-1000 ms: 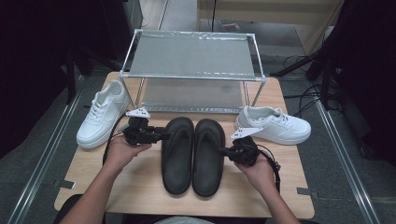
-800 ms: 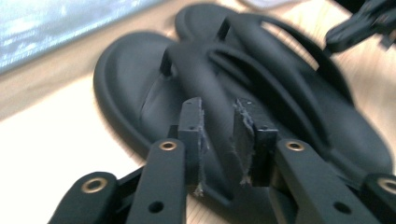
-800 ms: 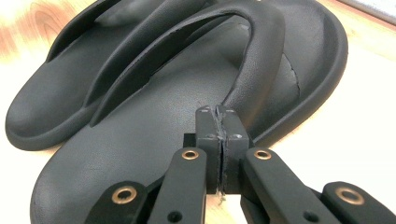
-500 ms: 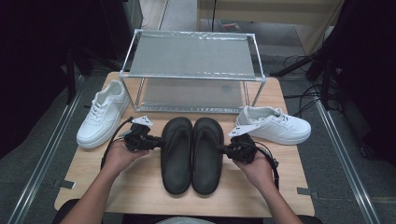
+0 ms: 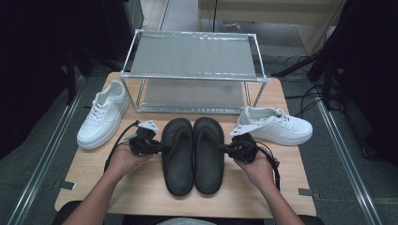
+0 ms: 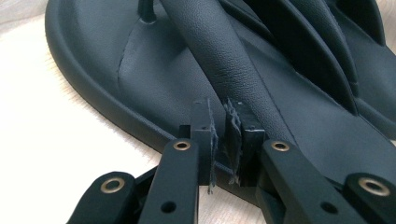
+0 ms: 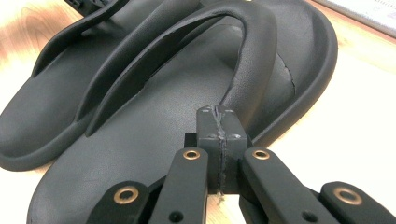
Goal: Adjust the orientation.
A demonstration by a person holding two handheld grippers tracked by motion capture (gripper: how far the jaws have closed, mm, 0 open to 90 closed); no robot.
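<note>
Two black flip-flops lie side by side mid-table, the left one (image 5: 178, 159) and the right one (image 5: 209, 159). My left gripper (image 5: 159, 147) reaches in at the left flip-flop's outer rim. In the left gripper view, the left gripper (image 6: 220, 116) sits over the sole's edge (image 6: 140, 79) at the foot of the strap (image 6: 219, 56). Its jaws have just been closing, a thin slit remains and I see nothing pinched. My right gripper (image 5: 223, 149) rests at the right flip-flop's outer side. In the right gripper view its pads (image 7: 218, 116) are pressed together just before that flip-flop's strap (image 7: 252, 56).
One white sneaker (image 5: 101, 117) lies at the table's left and another (image 5: 277, 126) at the right. A metal two-tier rack (image 5: 195, 56) stands at the back of the wooden table (image 5: 141, 187). Cables trail from both grippers over the person's hands.
My left gripper has sunk a little toward the left flip-flop's rim and its jaws have narrowed. The right gripper and both flip-flops have stayed put.
</note>
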